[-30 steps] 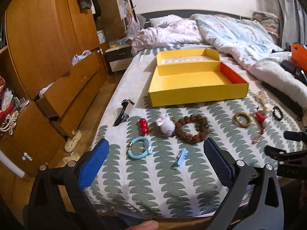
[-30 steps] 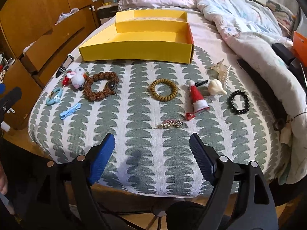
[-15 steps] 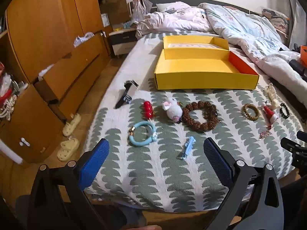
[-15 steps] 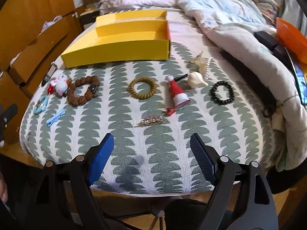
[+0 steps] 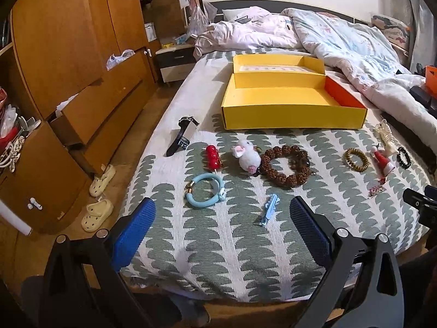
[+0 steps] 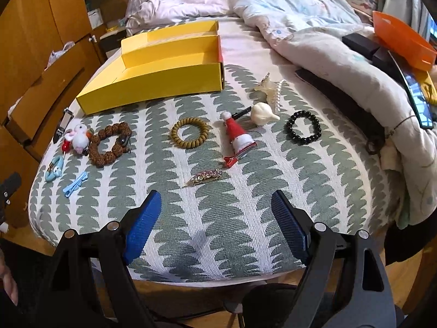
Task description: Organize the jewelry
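An open yellow box stands on the bed, empty. In front of it lie a black watch, red bead clip, white plush clip, brown bead bracelet, light blue bangle, blue hair clip, olive coil tie, Santa hat clip, gold sparkly clip, cream claw clip and black bead bracelet. My left gripper is open, empty, just short of the bangle. My right gripper is open, empty, near the gold clip.
The items lie on a green-and-white patterned cover. A crumpled duvet fills the back right, with an orange tray on it. Wooden wardrobe and open drawers stand left, with slippers on the floor.
Both grippers have moved forward over the bed's front edge, closer to the jewelry. The right view has swung slightly left. Both stay open and empty.
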